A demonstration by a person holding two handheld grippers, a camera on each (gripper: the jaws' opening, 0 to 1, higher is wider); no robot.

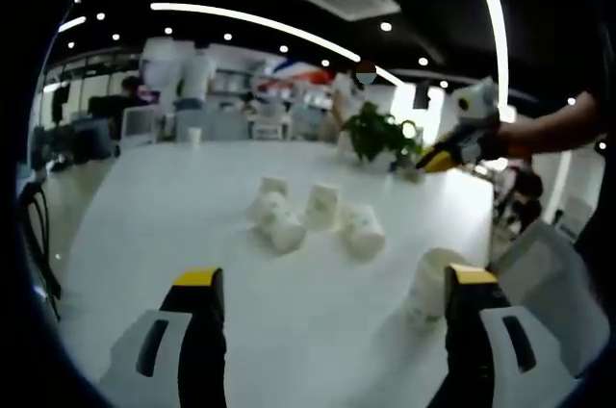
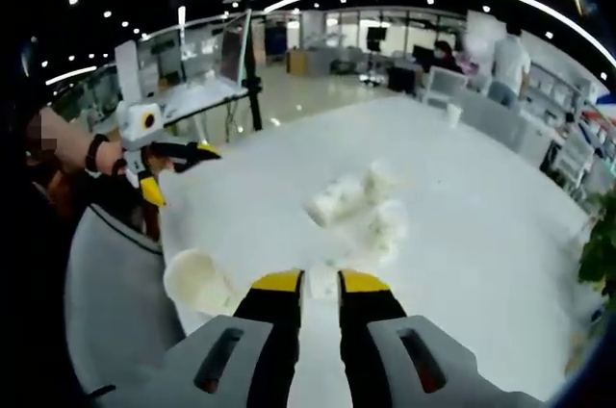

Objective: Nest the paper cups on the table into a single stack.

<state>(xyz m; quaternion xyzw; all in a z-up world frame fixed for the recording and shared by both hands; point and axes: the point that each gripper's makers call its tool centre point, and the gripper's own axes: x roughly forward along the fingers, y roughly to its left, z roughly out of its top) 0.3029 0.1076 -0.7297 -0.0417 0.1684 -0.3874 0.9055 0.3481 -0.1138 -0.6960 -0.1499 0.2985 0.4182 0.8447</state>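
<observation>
Several white paper cups (image 1: 318, 211) lie tipped in a loose cluster at the middle of the white table (image 1: 173, 235). One more cup (image 1: 428, 288) lies apart, close to my left gripper's right jaw. My left gripper (image 1: 334, 277) is open, with nothing between its wide-set jaws, short of the cluster. In the right gripper view the cluster (image 2: 361, 201) lies ahead and the lone cup (image 2: 197, 278) rests by the table edge at the left. My right gripper (image 2: 321, 281) is shut on nothing, above the table. A hand holds the left gripper (image 2: 178, 172) beyond that edge.
A potted plant (image 1: 380, 134) stands at the table's far side, also seen at the plant (image 2: 602, 254) on the right. A single upright cup (image 1: 194, 136) stands far off. Grey chairs (image 2: 106, 302) sit by the table edge. The right gripper (image 1: 438, 160) hovers near the plant.
</observation>
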